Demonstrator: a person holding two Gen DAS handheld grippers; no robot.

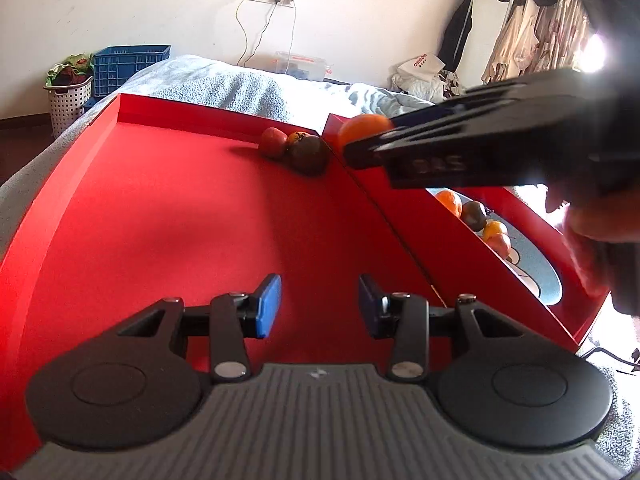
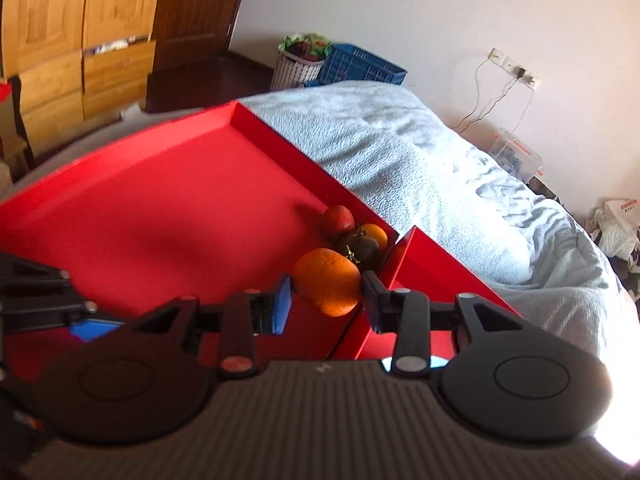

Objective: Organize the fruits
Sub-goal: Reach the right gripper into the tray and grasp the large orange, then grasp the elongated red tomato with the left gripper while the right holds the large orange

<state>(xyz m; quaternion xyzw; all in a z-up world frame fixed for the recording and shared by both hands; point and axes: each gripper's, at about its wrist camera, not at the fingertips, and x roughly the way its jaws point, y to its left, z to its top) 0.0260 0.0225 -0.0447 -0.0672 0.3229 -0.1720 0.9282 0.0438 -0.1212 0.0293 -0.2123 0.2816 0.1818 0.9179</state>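
Note:
My right gripper [image 2: 326, 300] is shut on an orange [image 2: 327, 282] and holds it above the near right part of the big red tray [image 2: 160, 208]. In the left wrist view the orange [image 1: 362, 130] shows at the tip of the right gripper [image 1: 360, 140]. Three fruits lie in the tray's far right corner: a red one [image 1: 273, 142], a small orange one [image 1: 298, 137] and a dark one [image 1: 309, 154]. My left gripper [image 1: 319, 306] is open and empty over the tray floor [image 1: 180, 220].
A second red box [image 1: 500, 280] stands right of the tray and holds a plate [image 1: 540, 268] with several fruits [image 1: 476, 216]. Both sit on a bed with a grey-blue blanket [image 2: 420, 168]. A blue crate [image 1: 128, 64] and a white basket [image 1: 68, 100] stand behind.

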